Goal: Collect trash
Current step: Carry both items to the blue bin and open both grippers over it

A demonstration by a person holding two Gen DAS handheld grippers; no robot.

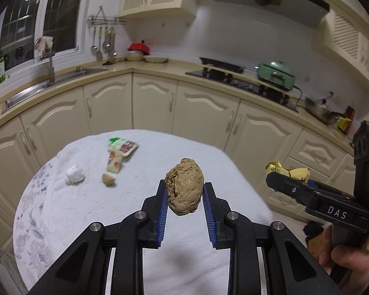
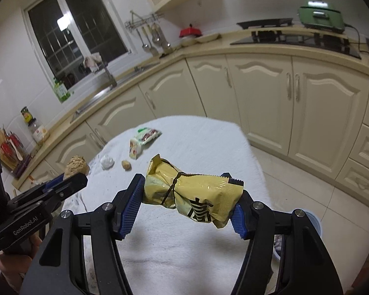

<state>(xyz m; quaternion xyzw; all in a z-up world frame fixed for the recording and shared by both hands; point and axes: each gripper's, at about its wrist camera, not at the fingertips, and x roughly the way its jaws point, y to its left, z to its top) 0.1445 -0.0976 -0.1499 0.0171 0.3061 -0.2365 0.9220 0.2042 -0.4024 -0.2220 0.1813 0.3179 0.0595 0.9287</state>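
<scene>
Mid-carry: my left gripper (image 1: 184, 191) clenches a brown crumpled paper wad (image 1: 184, 186), my right gripper (image 2: 189, 196) grasps a knotted yellow foil wrapper (image 2: 192, 194). Next I need a bin, possibly the blurred blue-rimmed container (image 2: 316, 223) near right.

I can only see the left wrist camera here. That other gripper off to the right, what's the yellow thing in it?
Observer: A crumpled yellow wrapper with a dark tie round its middle, pinched endwise by the right gripper.
Operator: Anything on the floor I can't see?
Observer: Yes, a round container with a blue rim shows behind the right gripper's fingers, beside the table.
Operator: And left of the sink?
Observer: A jar with a label stands on the counter there, with a holder of red-handled utensils beyond it.
</scene>
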